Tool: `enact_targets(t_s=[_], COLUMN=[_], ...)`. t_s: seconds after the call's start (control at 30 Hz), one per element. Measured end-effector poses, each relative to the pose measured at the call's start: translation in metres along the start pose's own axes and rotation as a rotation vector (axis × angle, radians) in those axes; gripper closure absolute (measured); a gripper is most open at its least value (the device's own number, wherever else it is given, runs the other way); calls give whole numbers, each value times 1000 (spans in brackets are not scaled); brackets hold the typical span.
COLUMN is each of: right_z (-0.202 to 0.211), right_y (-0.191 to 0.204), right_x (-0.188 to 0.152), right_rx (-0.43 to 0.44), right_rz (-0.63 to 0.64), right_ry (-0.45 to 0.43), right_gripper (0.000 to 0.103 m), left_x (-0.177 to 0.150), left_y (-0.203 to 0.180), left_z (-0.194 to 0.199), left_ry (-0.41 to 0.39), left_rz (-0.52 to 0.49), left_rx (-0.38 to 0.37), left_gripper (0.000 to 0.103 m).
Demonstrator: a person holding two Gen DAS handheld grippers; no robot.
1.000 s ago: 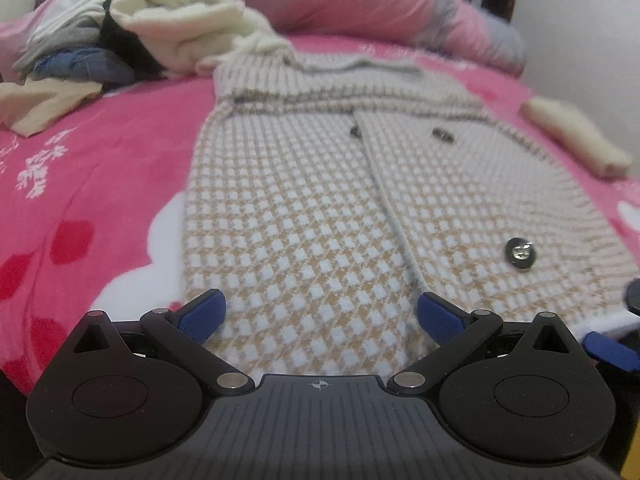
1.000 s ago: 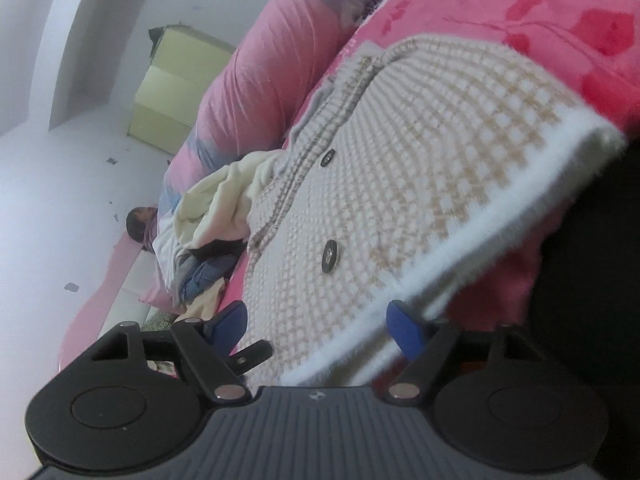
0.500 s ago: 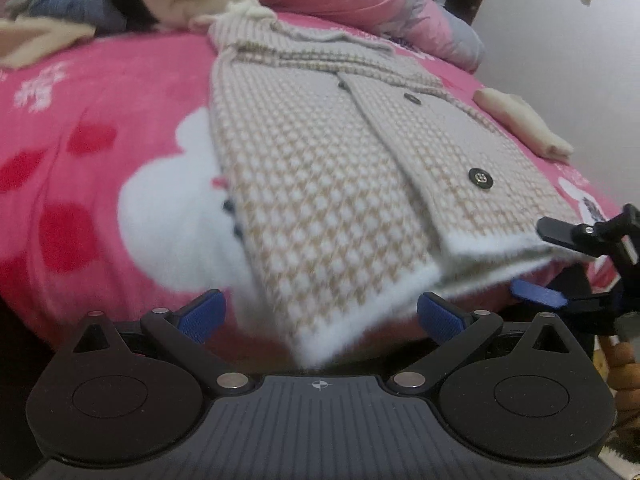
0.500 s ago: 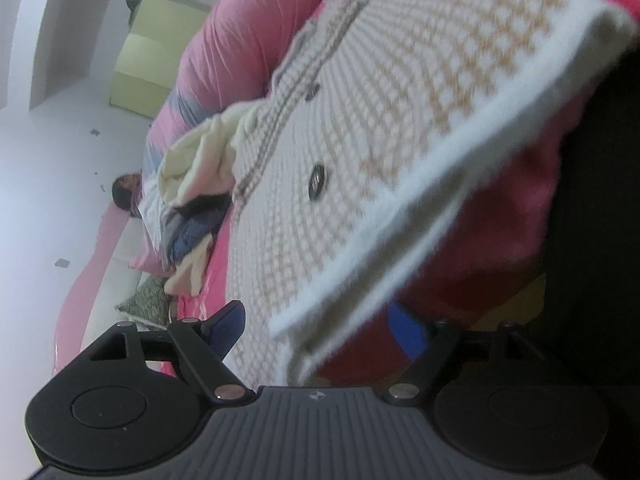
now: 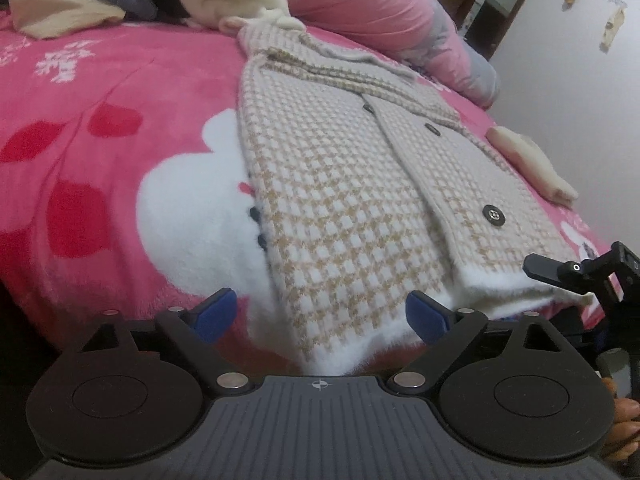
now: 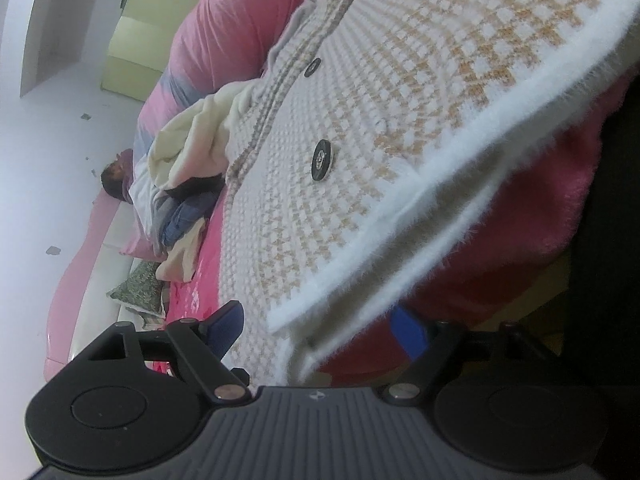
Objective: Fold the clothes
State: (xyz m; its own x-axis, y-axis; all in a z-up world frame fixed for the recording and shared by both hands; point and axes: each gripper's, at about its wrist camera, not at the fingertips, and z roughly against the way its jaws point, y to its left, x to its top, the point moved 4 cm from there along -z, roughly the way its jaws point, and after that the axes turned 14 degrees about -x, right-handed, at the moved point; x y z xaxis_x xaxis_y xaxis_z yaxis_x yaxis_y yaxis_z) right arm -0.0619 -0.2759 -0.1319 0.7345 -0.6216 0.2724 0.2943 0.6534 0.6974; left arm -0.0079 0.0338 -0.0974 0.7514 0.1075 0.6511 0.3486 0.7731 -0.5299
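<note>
Cardigan [image 5: 352, 216] hem between closing left gripper [image 5: 322, 314] pads, seemingly untouched, pink blanket [image 5: 120, 152]

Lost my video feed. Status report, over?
Left gripper closing around cardigan hem, not pinched yet. Right gripper open, hem between its pads. Nothing in the way.
</note>
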Motion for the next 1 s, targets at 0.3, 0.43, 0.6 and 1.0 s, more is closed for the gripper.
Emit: enact_targets(t_s=[0.3, 0.43, 0.6, 1.0], right_z=[-3, -4, -5, -10], right_y=[4, 4, 7, 12], right_x=[-1, -1, 0, 0], right_rx=[-16, -24, -29, -32], right_rz=[-2, -3, 1, 6], right_ry=[0, 1, 0, 10], right_gripper=[20, 20, 20, 19], left_x=[1, 1, -3, -6], left_y=[3, 3, 7, 28], left_z=[-1, -3, -5, -5], left_ry=[6, 14, 20, 48], left_rz=[44, 50, 79, 203], left_rx=[-77, -100, -128, -174], left_gripper=[19, 19, 33, 50])
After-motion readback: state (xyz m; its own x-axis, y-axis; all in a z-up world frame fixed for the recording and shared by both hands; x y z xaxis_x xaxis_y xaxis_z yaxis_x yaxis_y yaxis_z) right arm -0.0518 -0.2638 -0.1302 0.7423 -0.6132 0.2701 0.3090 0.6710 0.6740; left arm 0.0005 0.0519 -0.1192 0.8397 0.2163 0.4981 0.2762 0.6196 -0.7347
